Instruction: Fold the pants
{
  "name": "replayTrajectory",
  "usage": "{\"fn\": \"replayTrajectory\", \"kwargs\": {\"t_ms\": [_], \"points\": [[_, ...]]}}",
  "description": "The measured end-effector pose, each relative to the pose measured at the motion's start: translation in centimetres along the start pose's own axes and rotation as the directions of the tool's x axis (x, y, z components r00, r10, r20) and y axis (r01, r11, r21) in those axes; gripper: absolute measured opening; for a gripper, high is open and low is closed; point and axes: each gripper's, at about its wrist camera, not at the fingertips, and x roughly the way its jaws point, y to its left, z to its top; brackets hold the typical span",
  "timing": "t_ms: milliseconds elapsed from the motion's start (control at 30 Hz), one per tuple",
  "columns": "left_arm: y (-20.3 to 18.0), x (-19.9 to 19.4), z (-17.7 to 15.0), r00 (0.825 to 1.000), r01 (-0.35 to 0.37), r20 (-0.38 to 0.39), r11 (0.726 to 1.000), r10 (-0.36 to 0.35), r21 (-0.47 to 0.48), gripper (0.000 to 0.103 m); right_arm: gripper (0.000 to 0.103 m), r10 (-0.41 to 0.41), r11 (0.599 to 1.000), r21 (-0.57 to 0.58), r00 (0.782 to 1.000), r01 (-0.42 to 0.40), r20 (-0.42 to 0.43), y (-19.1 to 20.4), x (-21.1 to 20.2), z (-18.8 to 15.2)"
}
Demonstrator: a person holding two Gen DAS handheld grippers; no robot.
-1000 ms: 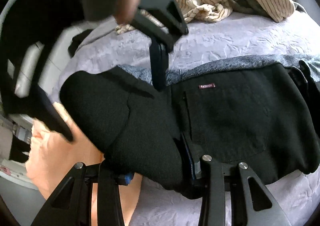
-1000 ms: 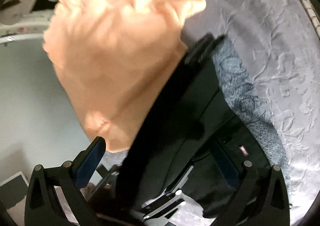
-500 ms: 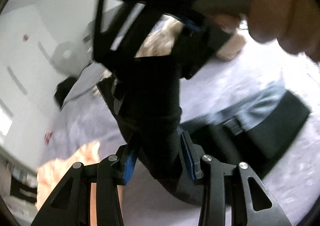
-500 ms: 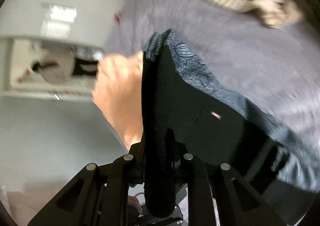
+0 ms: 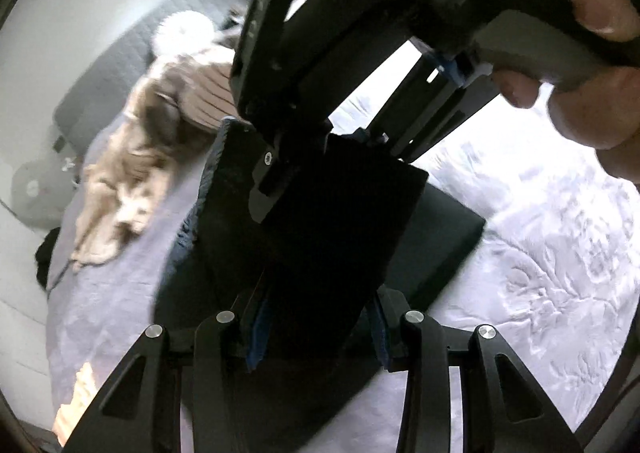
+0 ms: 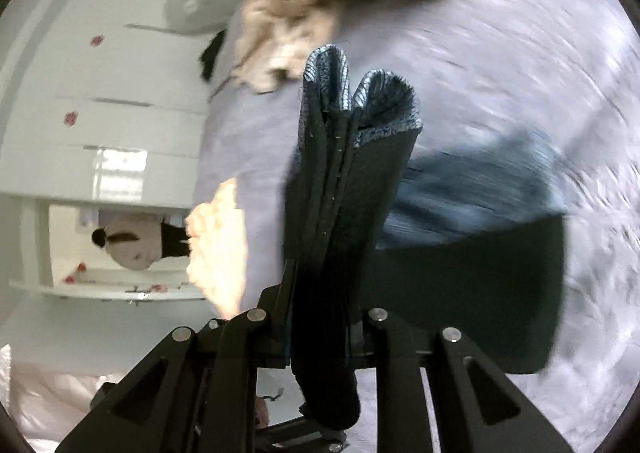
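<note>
The black pants (image 5: pixel 320 237) with a grey fleece lining hang folded over the bed. My left gripper (image 5: pixel 316 337) is shut on their lower edge. My right gripper (image 6: pixel 320 341) is shut on a thick bundle of the pants (image 6: pixel 340 213), whose grey lining edge (image 6: pixel 360 93) stands up in front of the camera. In the left wrist view the right gripper (image 5: pixel 320 141) shows from outside, clamped on the top of the pants, with the person's hand (image 5: pixel 592 93) on its handle. Part of the pants lies on the bed (image 6: pixel 480 277).
The lilac embossed bedspread (image 5: pixel 540 253) covers the bed. A beige striped garment (image 5: pixel 136 173) lies crumpled at the far side, also in the right wrist view (image 6: pixel 304 5). A peach cloth (image 6: pixel 218 249) lies at the bed's edge. White cabinets (image 6: pixel 100 93) stand beyond.
Both grippers have lifted the pants off the bed and swung them across; the views are blurred by motion. The right gripper has stayed clamped over the last half second.
</note>
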Motion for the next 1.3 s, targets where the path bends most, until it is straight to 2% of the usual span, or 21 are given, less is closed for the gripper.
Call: {"fn": "replayTrajectory", "kwargs": {"t_ms": [133,200,300,367,433,467,533,567,600,733,800,933,1033,1100,1133,1167,1200,1233,1300], "points": [[-2.6,1.4,-0.1,1.000,0.000,-0.025,0.999,0.001,0.039,0.043,0.020,0.002,0.995,0.097,1.000,-0.003,0.016,-5.3,-0.2,-0.8],[-3.0,0.9,0.0,1.000,0.006,-0.008,0.999,-0.006,0.036,0.044,0.020,0.026,0.995,0.092,0.999,-0.029,0.031,-5.8,-0.9,-1.4],[-3.9,1.3,0.5,1.000,0.023,-0.016,0.999,-0.022,0.049,0.044,0.020,0.018,0.998,0.065,0.999,-0.020,0.043,-6.4,-2.1,-1.5],[-4.5,2.3,0.5,0.998,0.042,-0.042,0.998,-0.040,0.046,0.044,0.019,-0.031,0.998,0.064,0.998,0.028,0.046,-7.8,-2.2,-1.6],[-4.6,3.3,0.3,0.996,0.057,-0.069,0.997,-0.053,0.052,0.045,0.019,-0.119,0.992,0.050,0.992,0.116,0.045,-8.8,-1.7,-1.7],[-4.7,3.4,0.2,0.995,0.062,-0.079,0.996,-0.057,0.062,0.048,0.020,-0.141,0.989,0.060,0.989,0.138,0.044,-9.2,-1.5,-2.0],[-4.4,3.1,0.0,0.993,0.083,-0.088,0.994,-0.077,0.070,0.055,0.019,-0.122,0.988,0.107,0.991,0.116,0.060,-10.4,-1.6,-2.4],[-4.0,2.9,-0.1,0.988,0.122,-0.100,0.990,-0.115,0.065,0.071,0.020,-0.113,0.987,0.120,0.991,0.104,0.074,-10.7,-1.8,-2.7],[-3.7,2.3,-0.3,0.986,0.139,-0.103,0.989,-0.133,0.055,0.077,0.020,-0.113,0.987,0.126,0.990,0.102,0.081,-10.7,-1.9,-2.9],[-1.6,-0.1,-0.9,0.982,0.163,-0.107,0.986,-0.158,0.036,0.077,0.025,-0.172,0.980,0.116,0.982,0.163,0.076,-9.5,-2.4,-3.2],[0.6,-0.5,-1.4,0.976,0.166,-0.140,0.986,-0.167,-0.014,0.077,0.026,-0.210,0.973,0.108,0.975,0.202,0.073,-8.7,-2.5,-3.3],[3.7,-1.2,-3.2,0.957,0.097,-0.257,0.984,-0.134,-0.151,0.077,0.028,-0.284,0.957,0.080,0.956,0.278,0.079,-7.4,-2.6,-4.0],[5.5,-1.8,-4.5,0.937,0.032,-0.328,0.963,-0.122,-0.267,0.077,0.030,-0.318,0.947,0.066,0.945,0.314,0.072,-6.7,-2.7,-4.2],[6.8,-2.3,-5.2,0.924,-0.019,-0.364,0.939,-0.114,-0.344,0.077,0.041,-0.360,0.932,0.058,0.931,0.357,0.059,-6.8,-3.2,-4.6],[7.3,-2.8,-5.5,0.920,-0.053,-0.379,0.925,-0.101,-0.376,0.077,0.059,-0.395,0.918,0.055,0.918,0.392,0.047,-7.0,-3.4,-4.8],[7.7,-3.1,-5.5,0.918,-0.072,-0.387,0.917,-0.093,-0.392,0.077,0.068,-0.433,0.901,0.056,0.901,0.431,0.029,-7.2,-3.5,-5.0],[8.2,-3.4,-5.5,0.916,-0.092,-0.391,0.907,-0.085,-0.411,0.077,0.068,-0.433,0.900,0.059,0.901,0.431,0.024,-7.3,-3.8,-5.2],[8.7,-3.7,-5.6,0.916,-0.108,-0.392,0.896,-0.078,-0.430,0.077,0.068,-0.414,0.909,0.058,0.910,0.412,0.014,-7.4,-4.1,-5.6],[9.2,-4.5,-5.5,0.918,-0.138,-0.392,0.875,-0.064,-0.464,0.077,0.068,-0.417,0.908,0.040,0.909,0.416,-0.003,-7.1,-4.6,-6.1]]}}
